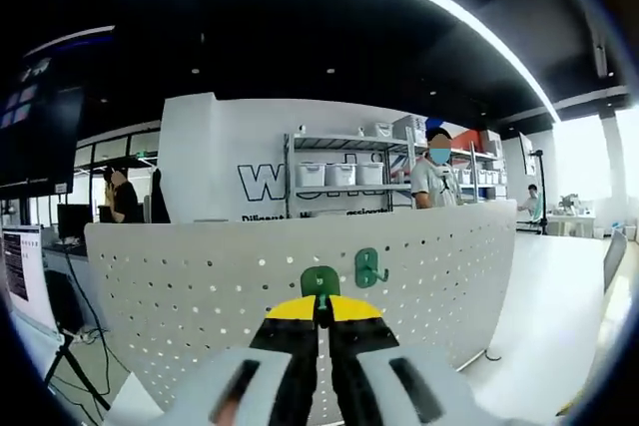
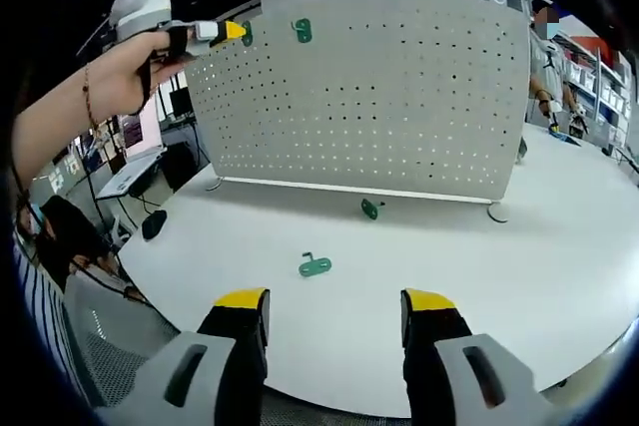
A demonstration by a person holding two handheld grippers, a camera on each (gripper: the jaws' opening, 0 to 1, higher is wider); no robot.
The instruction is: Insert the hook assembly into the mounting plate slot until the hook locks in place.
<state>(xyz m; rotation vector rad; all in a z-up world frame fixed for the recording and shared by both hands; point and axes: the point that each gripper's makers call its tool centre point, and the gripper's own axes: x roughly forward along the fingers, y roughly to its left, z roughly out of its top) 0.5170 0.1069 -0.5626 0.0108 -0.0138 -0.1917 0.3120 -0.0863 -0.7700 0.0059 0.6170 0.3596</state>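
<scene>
White round worktop [image 2: 519, 276], smooth and matte; curved white perforated panel [image 2: 379, 87] stands upright on it on small feet, rows of round holes across its face. Behind the panel: metal shelving [image 1: 344, 172] with white bins, a standing person [image 1: 434, 179], monitors at left.

Left gripper [image 1: 321, 308]: yellow-tipped black jaws clenched on a green hook assembly [image 1: 319, 281], held against the panel near its top edge. In the right gripper view a hand [image 2: 130, 72] holds this gripper up at the panel's upper left corner.

A second green hook [image 1: 369, 266] already hangs on the panel just beside it, hook end pointing down.

Right gripper [image 2: 334, 311]: jaws spread wide, holding nothing, low over the worktop's near edge.

Two loose green hooks lie flat on the worktop: near one [image 2: 315, 266] long axis roughly left-right; far one [image 2: 371, 209] close to the panel's foot, orientation hard to tell.

Black mouse-like object [image 2: 153, 223] at the worktop's left edge
</scene>
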